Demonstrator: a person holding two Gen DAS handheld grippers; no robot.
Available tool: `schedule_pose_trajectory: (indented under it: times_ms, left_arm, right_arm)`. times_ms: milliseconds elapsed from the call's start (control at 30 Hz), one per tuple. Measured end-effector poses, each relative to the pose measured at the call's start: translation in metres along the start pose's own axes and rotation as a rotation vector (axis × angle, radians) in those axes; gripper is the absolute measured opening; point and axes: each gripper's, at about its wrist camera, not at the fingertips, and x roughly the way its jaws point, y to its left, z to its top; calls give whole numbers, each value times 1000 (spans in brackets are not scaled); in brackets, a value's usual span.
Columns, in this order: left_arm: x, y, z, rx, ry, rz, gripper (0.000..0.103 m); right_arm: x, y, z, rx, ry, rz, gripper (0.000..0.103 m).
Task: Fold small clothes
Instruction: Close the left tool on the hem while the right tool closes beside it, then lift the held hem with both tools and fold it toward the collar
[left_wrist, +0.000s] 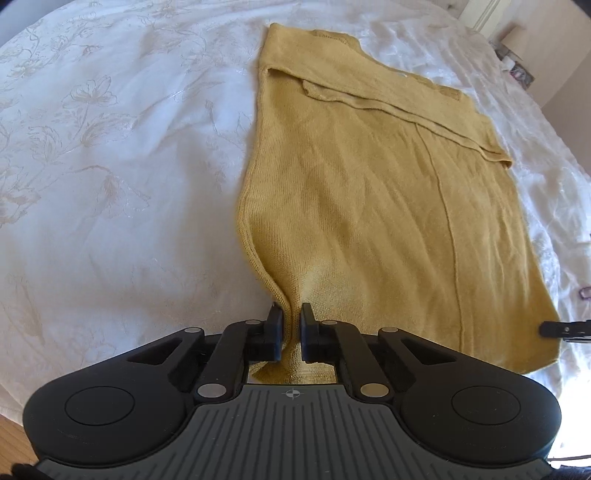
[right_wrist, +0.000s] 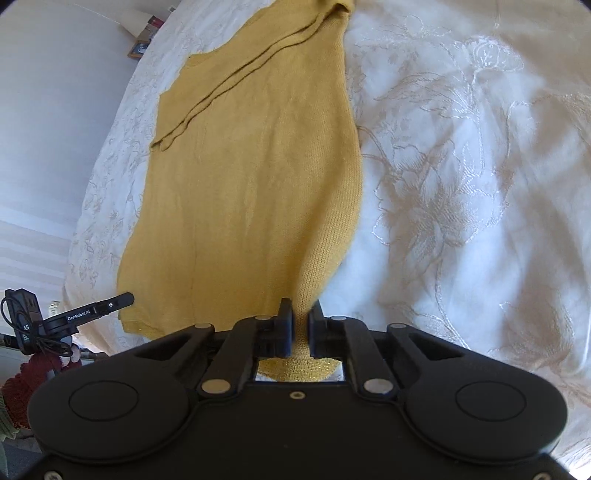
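White bedspread; both tongs pinch sweater hem, corners hidden

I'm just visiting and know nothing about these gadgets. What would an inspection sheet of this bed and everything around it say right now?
Surface: white floral bedspread, lightly wrinkled.
Job's things: mustard knit top spread flat, sleeves folded across its far end.
Clutter: nothing seen on the bed.
Grippers: left gripper pinches the top's near left corner; right gripper pinches the near right corner.
Cables: thin black cable on the left gripper's body.
Surroundings: small boxes beside the bed; wooden floor.
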Motion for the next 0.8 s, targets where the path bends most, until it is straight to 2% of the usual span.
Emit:
schedule_pose_trajectory:
  times_ms: [200,367,600,800]
  left_arm:
    - [-27,-16,27,-37,-92,-7,8]
    - [-37,-32,67,-61,-185,-16,8]
    - [-29,-37,137,-80,-307,-55,8]
    - [-6,-40,192,-33,-340,-85,8]
  right_arm:
    - [-19,18,22,-5,-96,115,15]
    - [-28,31,54,-2,-189,170,15]
    - [-25,40,116,-6,-312,183,15]
    - [-19,37,170,16,-411,119,15]
